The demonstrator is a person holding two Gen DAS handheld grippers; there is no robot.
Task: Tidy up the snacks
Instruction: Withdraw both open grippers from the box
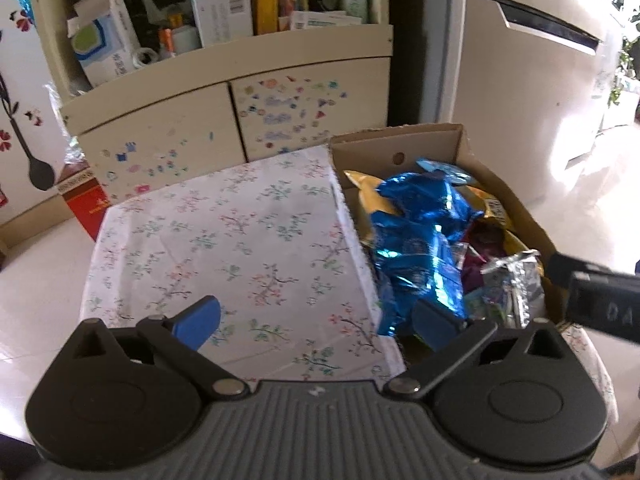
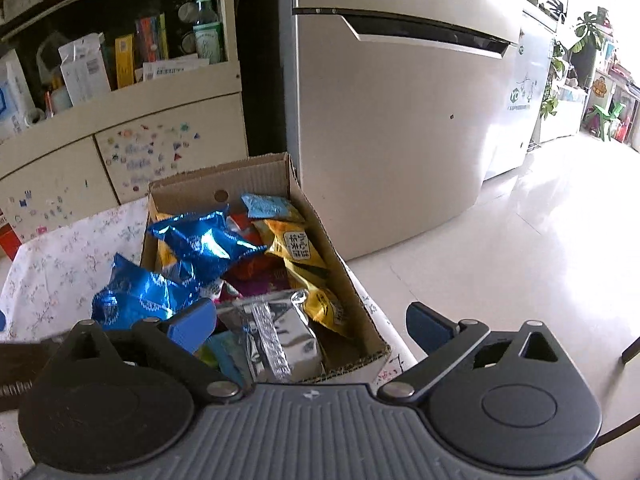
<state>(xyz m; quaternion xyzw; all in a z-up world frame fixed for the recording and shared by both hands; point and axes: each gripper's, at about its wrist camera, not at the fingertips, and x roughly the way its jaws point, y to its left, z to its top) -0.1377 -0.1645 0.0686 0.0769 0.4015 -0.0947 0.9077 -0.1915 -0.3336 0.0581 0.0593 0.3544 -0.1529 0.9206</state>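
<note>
A cardboard box (image 1: 440,140) (image 2: 256,172) full of snack packets stands on the right end of a table covered by a flowered cloth (image 1: 240,248) (image 2: 52,264). Shiny blue foil bags (image 1: 420,240) (image 2: 200,240) lie on top, spilling over the box's left wall. Yellow packets (image 2: 296,248), a light blue packet (image 2: 268,205) and a silver foil pack (image 1: 512,280) (image 2: 284,328) sit beside them. My left gripper (image 1: 316,320) is open over the cloth's near edge, its right finger by the blue bag. My right gripper (image 2: 316,324) is open above the box's near end, holding nothing.
Behind the table stands a cream cabinet (image 1: 224,76) (image 2: 120,120) with a shelf of boxes and bottles. A red carton (image 1: 86,204) sits on the floor at the left. A pale fridge (image 2: 400,120) stands right of the box, with glossy white floor (image 2: 520,248) beyond.
</note>
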